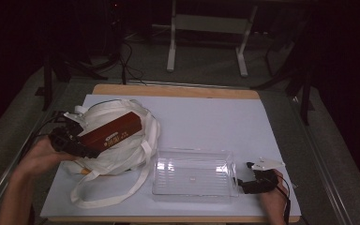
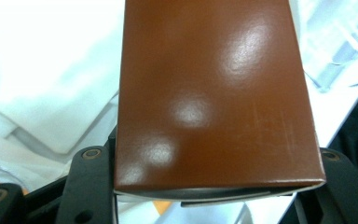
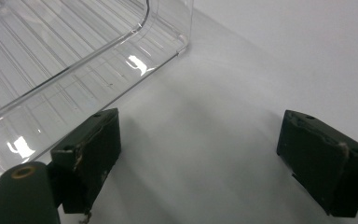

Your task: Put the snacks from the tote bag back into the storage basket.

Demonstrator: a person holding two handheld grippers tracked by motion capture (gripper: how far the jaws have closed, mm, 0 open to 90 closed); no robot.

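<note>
Left gripper (image 1: 75, 140) grips brown box (image 1: 115, 130) over white bag (image 1: 122, 150) — clear tray (image 1: 193, 178) nearby.

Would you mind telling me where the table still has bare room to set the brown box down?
The white sheet is bare behind the clear tray, from the white bag across to the sheet's right edge. The tray itself looks empty. The left side is crowded: bag and straps spread there, under the brown box held in the left gripper.

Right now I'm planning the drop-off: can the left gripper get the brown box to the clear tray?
Probably yes. The left gripper grips the brown box, and only bare white mat lies before the clear tray.
</note>
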